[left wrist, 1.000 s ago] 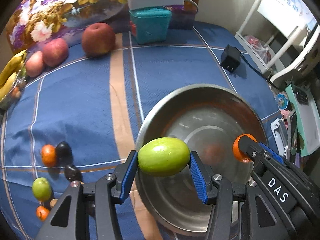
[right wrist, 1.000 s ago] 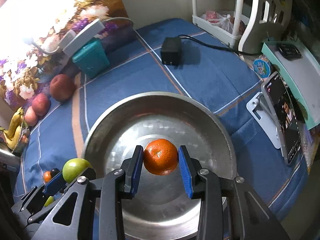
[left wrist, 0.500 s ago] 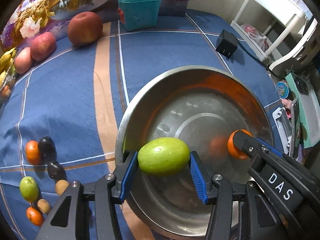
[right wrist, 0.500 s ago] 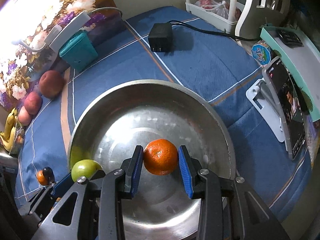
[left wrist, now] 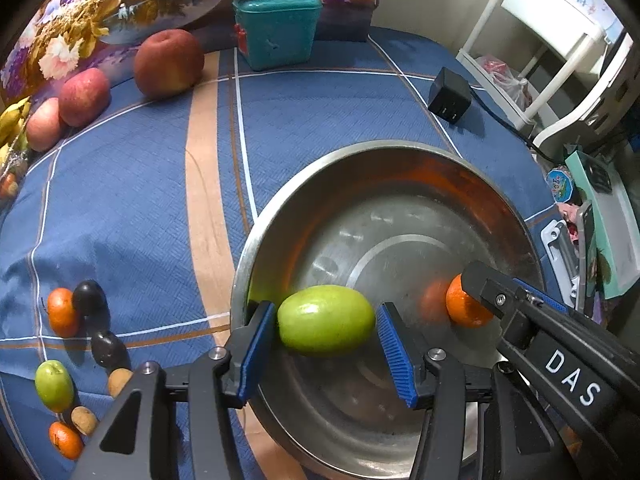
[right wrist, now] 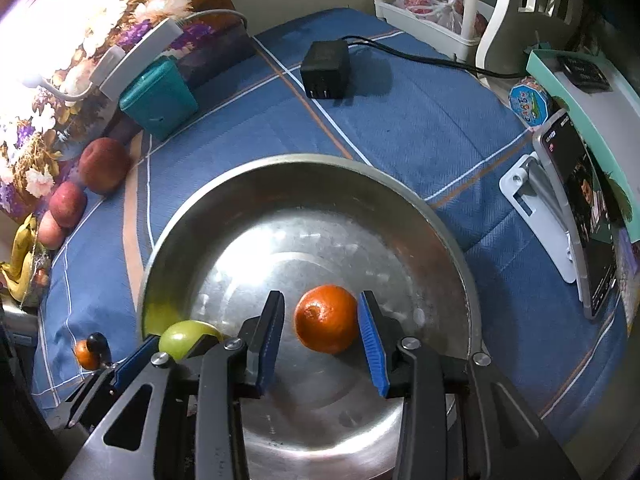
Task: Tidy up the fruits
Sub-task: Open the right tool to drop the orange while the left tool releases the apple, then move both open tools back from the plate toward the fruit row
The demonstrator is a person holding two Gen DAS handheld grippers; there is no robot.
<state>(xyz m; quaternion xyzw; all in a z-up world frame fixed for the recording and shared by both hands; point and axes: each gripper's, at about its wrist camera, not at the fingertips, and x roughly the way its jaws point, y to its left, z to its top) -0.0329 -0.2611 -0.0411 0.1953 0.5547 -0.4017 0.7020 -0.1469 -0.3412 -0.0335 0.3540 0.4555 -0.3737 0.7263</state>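
A large steel bowl (left wrist: pixel 400 152) (right wrist: pixel 304 162) sits on the blue cloth. My left gripper (left wrist: pixel 326 344) is over the bowl's left side with its jaws spread; a green fruit (left wrist: pixel 326 326) (right wrist: pixel 182 338) lies between the pads with gaps on both sides. My right gripper (right wrist: pixel 322 338) is over the bowl's middle, jaws spread, with an orange mandarin (right wrist: pixel 326 323) (left wrist: pixel 466 308) between them, a gap showing at the left pad.
Several small fruits (left wrist: pixel 76 344) lie on the cloth left of the bowl. Apples (left wrist: pixel 168 62) and bananas (left wrist: pixel 12 120) line the far left. A teal box (left wrist: pixel 276 28), a black charger (left wrist: pixel 448 96) and a phone on a stand (right wrist: pixel 576 216) surround the bowl.
Both grippers have moved lower into the bowl and their jaws have opened; the green fruit and the mandarin were gripped tight before and now sit loose between the pads.
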